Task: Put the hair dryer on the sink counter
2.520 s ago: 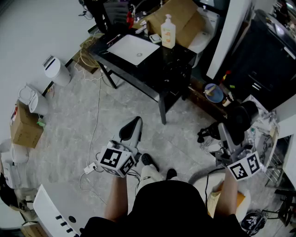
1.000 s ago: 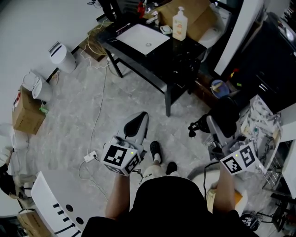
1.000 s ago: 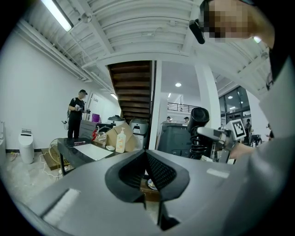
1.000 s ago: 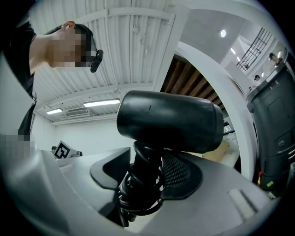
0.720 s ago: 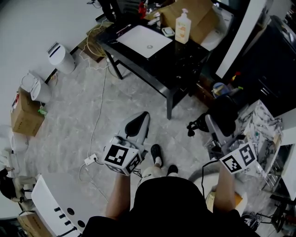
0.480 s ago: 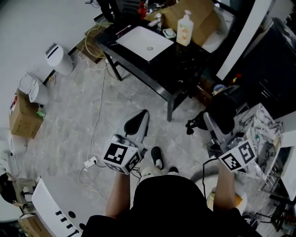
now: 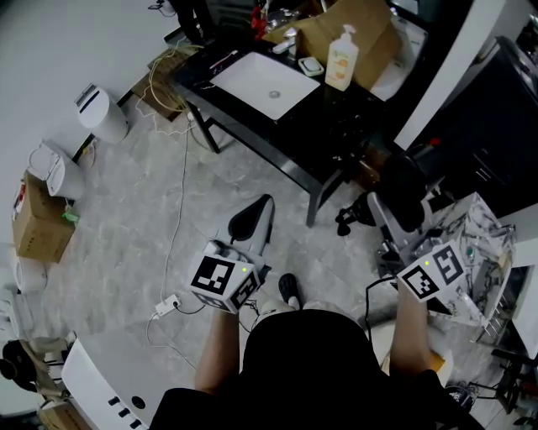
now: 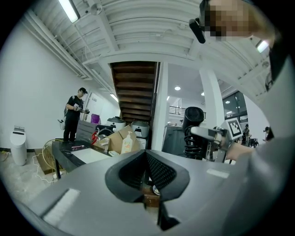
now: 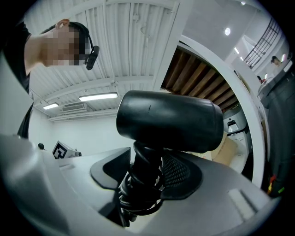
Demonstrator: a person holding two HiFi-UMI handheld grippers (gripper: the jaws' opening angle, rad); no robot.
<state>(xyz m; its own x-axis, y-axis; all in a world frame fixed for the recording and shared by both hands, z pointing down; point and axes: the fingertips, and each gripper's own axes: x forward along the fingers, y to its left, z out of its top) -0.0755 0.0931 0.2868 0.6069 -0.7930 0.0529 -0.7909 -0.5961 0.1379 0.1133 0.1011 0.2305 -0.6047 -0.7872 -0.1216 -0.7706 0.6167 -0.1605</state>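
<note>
Your right gripper (image 7: 378,220) is clamped on the handle of the black hair dryer (image 9: 168,120). The cord is wound in loops round that handle, and the stubby round barrel sits above the jaws. The hair dryer hangs just off the near right corner of the black sink counter (image 7: 336,117), clear of it. On the counter, a soap bottle (image 7: 342,59) and a small dish (image 7: 311,67) stand right of the white basin (image 7: 267,84), with a cardboard box (image 7: 324,21) behind. Your left gripper (image 7: 252,220), on the near side of the counter, has its jaws pressed together on nothing.
</note>
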